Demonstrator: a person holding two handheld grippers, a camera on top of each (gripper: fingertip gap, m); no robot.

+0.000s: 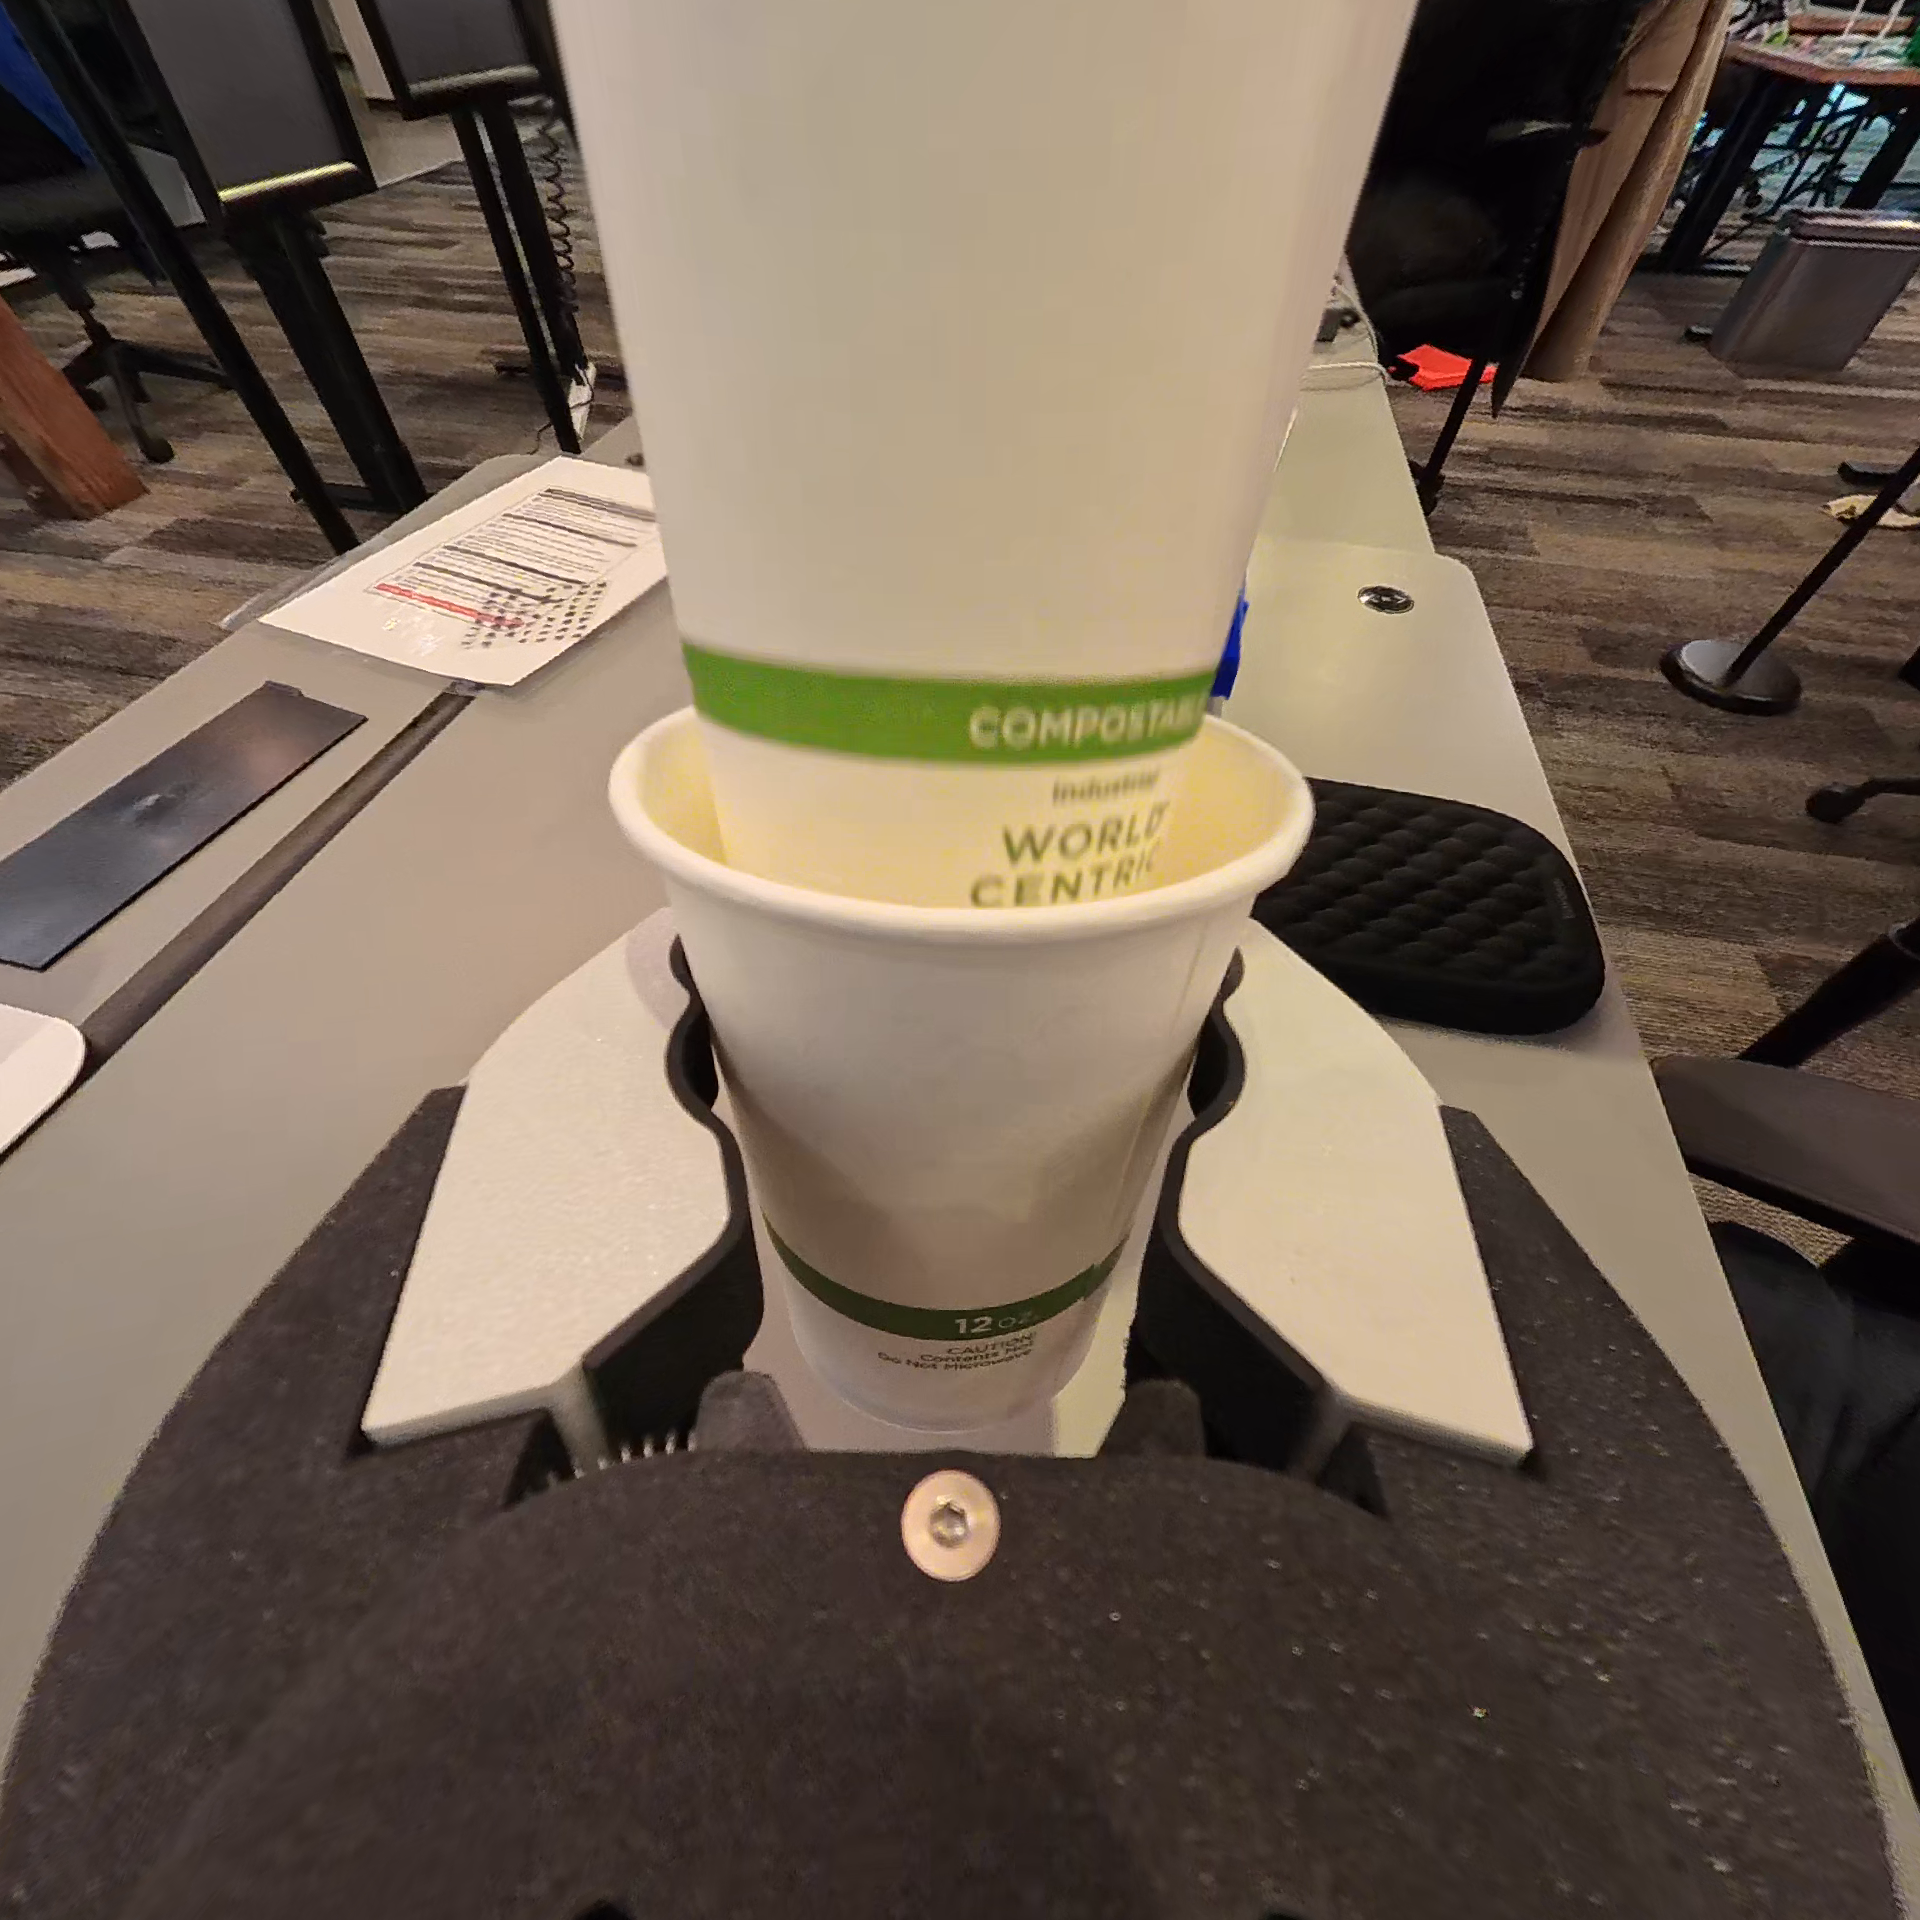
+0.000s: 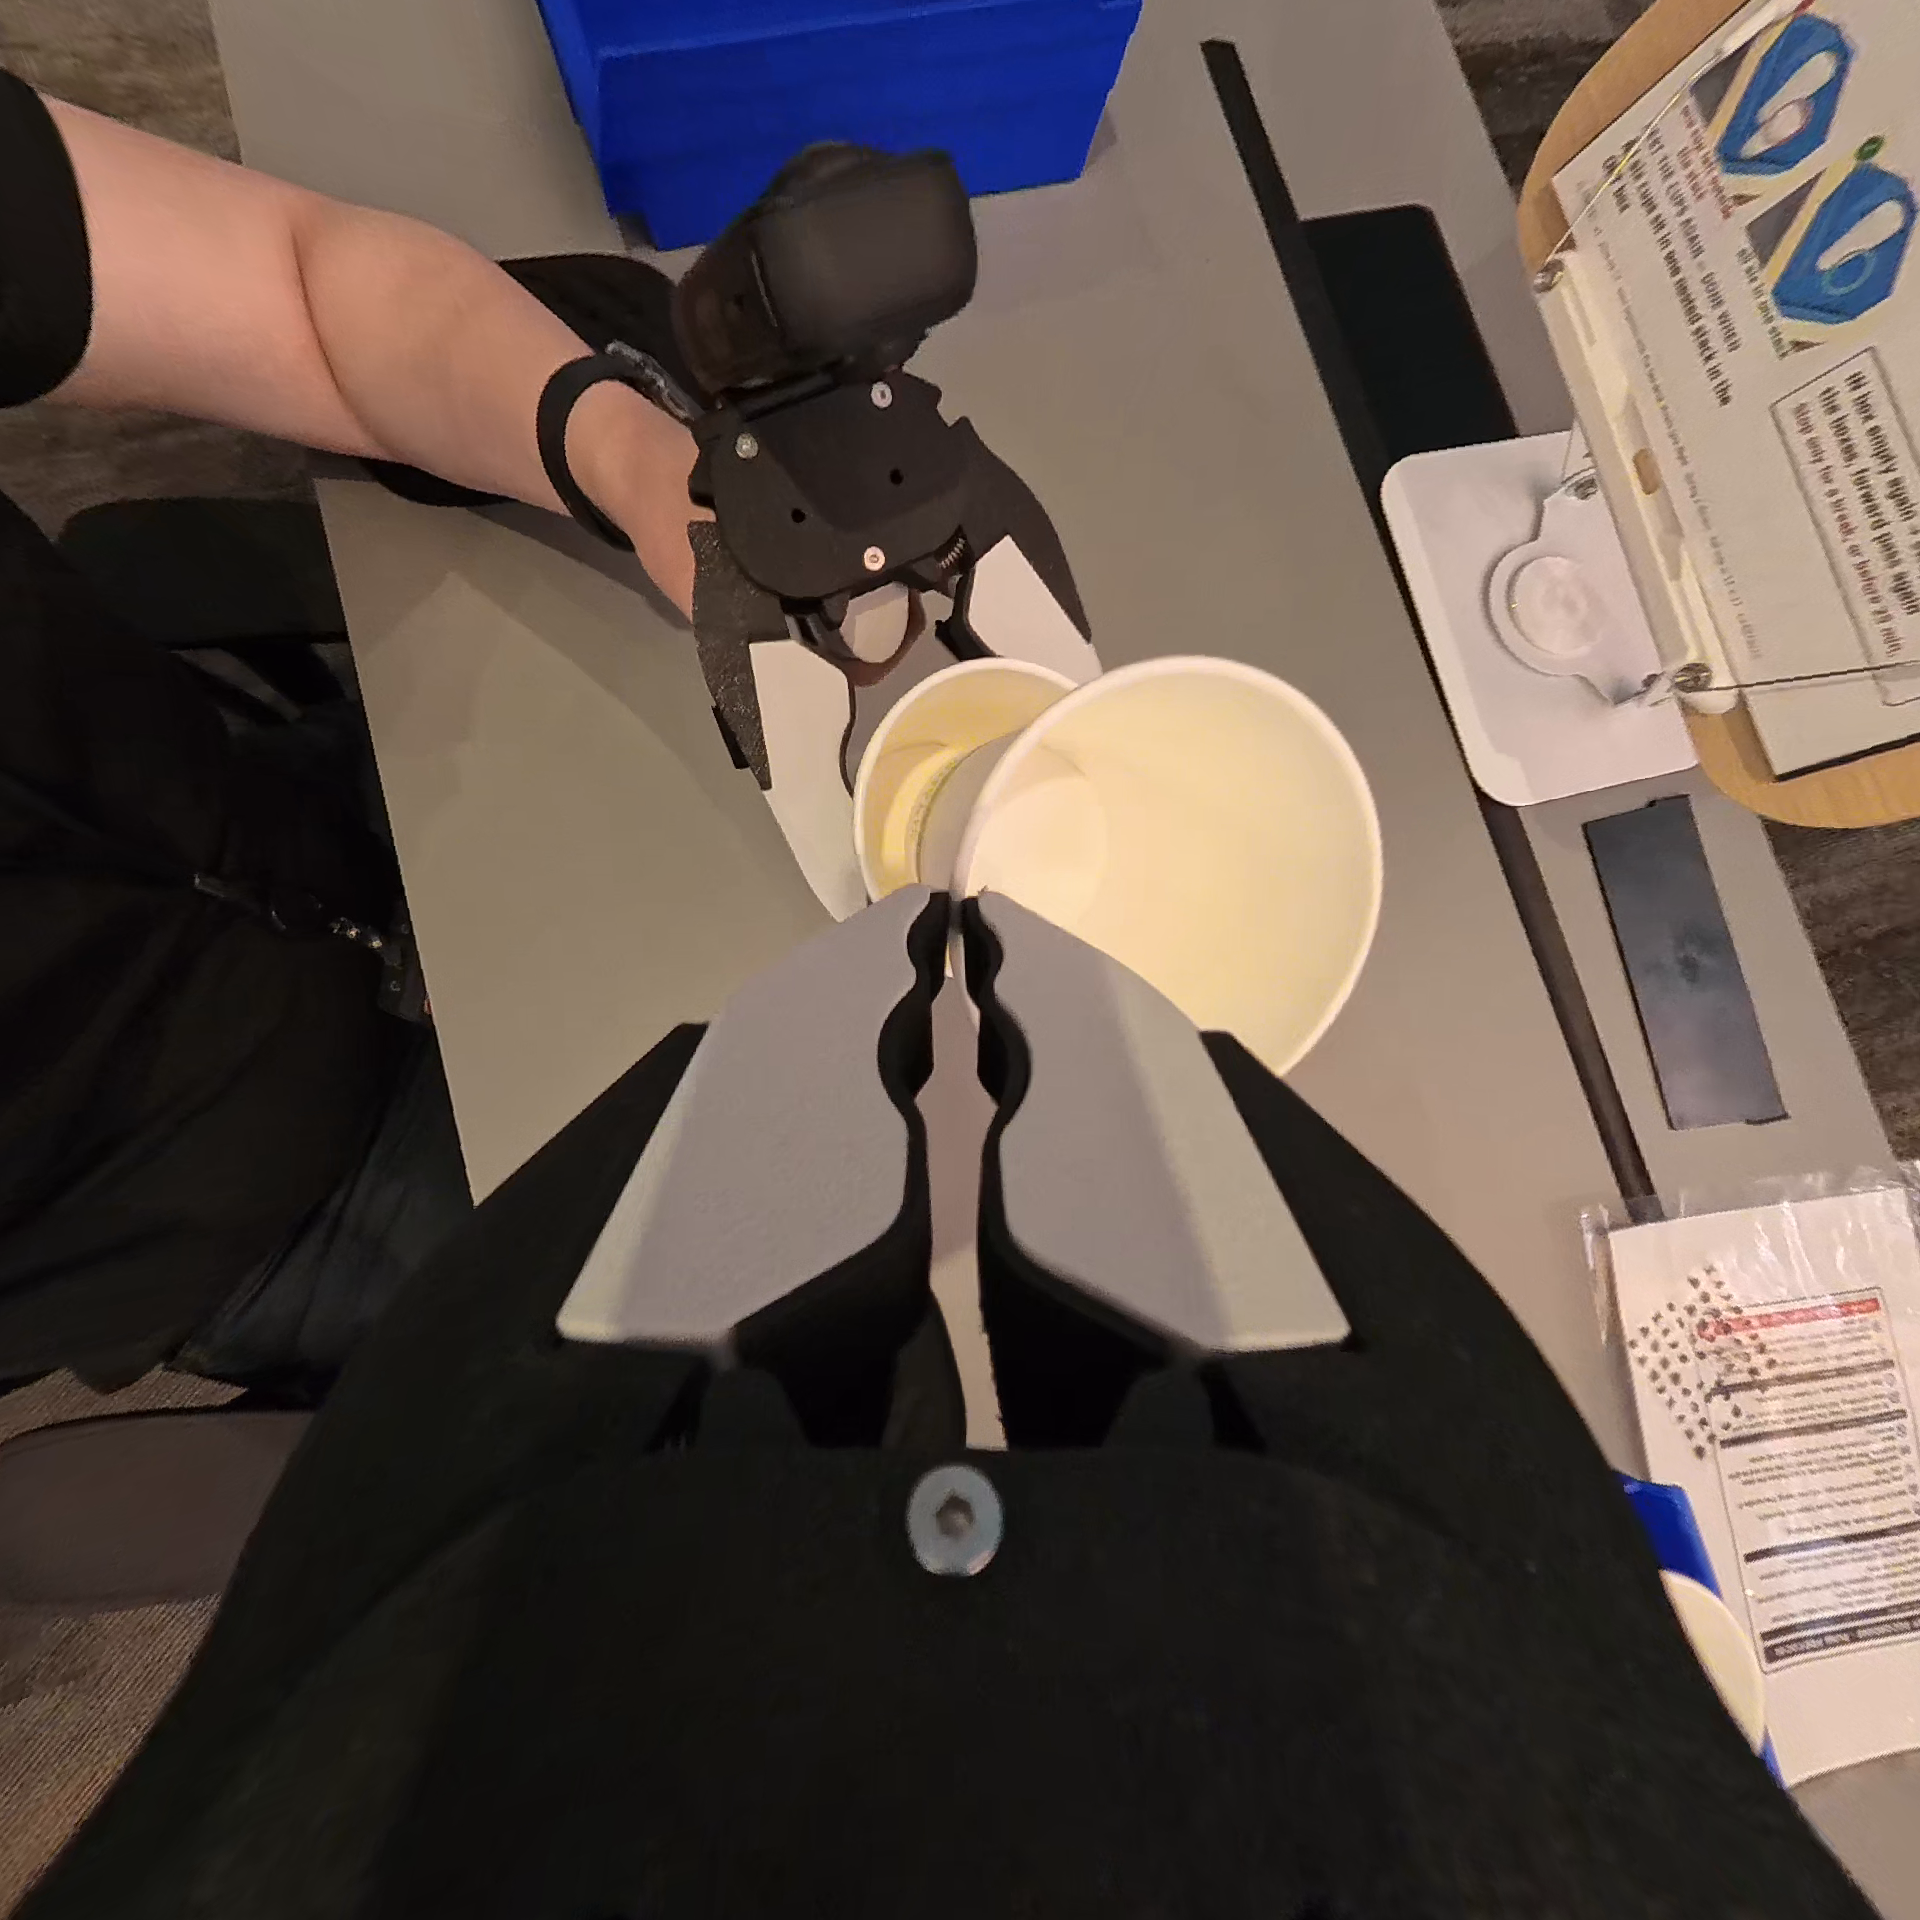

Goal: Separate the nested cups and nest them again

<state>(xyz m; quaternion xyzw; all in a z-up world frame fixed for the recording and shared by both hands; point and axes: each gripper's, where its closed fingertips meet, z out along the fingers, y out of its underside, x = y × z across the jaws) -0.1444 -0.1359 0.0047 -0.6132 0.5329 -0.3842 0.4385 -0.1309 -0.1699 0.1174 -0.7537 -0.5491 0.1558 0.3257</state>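
Note:
Two white paper cups with green bands. In the left wrist view my left gripper point(image 1: 956, 997) is shut on the lower cup point(image 1: 956, 1101), held upright by its sides. The upper cup point(image 1: 966, 364) hangs from above with its base partly inside the lower cup's mouth. In the right wrist view my right gripper point(image 2: 956, 909) is shut on the rim of the upper cup point(image 2: 1195, 862), one finger inside, one outside. The lower cup point(image 2: 925, 758) shows beneath it, held by the left gripper point(image 2: 904, 717), with a person's hand and forearm behind.
A grey table point(image 2: 582, 790) holds a blue bin point(image 2: 831, 94) at the far end, a white tray point(image 2: 1475, 644), a wooden board with instruction sheets point(image 2: 1766, 312), a bagged printed sheet point(image 2: 1766, 1455) and a black wrist pad point(image 1: 1434, 914). Office chairs and desks stand around.

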